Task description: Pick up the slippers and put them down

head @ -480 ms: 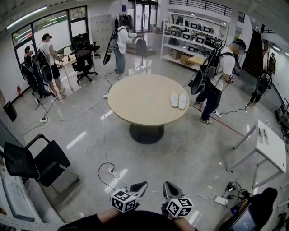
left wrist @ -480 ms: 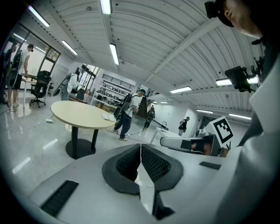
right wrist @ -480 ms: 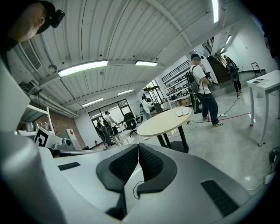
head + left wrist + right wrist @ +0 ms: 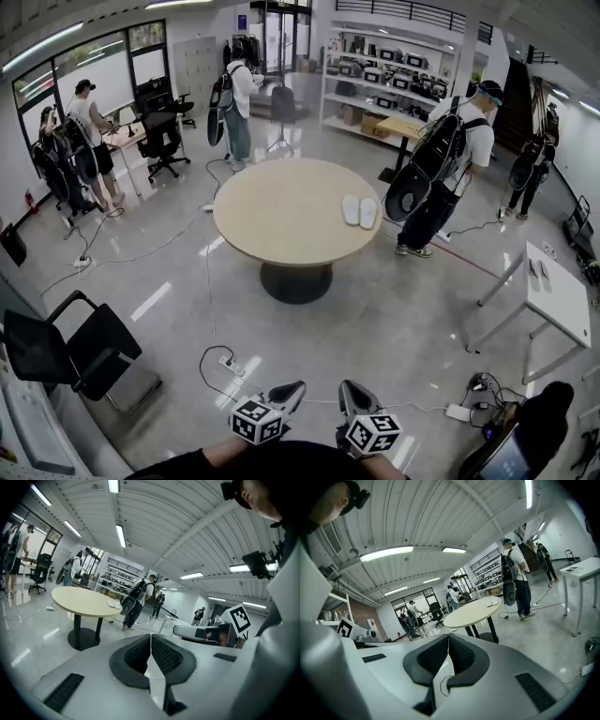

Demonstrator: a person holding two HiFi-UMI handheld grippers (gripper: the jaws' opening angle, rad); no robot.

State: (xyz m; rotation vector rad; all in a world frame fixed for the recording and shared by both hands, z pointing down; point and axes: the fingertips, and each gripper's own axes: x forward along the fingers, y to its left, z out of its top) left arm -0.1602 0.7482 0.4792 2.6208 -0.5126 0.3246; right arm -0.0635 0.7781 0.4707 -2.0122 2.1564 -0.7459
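Observation:
A pair of white slippers (image 4: 359,211) lies side by side near the right edge of a round beige table (image 4: 281,220) across the room. They show as small white shapes in the left gripper view (image 4: 114,604) and the right gripper view (image 4: 491,603). My left gripper (image 4: 291,390) and right gripper (image 4: 349,390) are held low at the bottom of the head view, far from the table. Both are shut with nothing between the jaws, as seen on the left gripper (image 4: 151,644) and the right gripper (image 4: 448,645).
A person with a black backpack (image 4: 441,169) stands right beside the slippers' side of the table. A black chair (image 4: 66,347) is at left, a white side table (image 4: 558,300) at right. Cables and power strips (image 4: 230,364) lie on the floor between me and the table.
The view has shifted slightly, so the table sits a little further left and higher. The person with the backpack has stepped closer to the table. Both grippers stay shut and in place.

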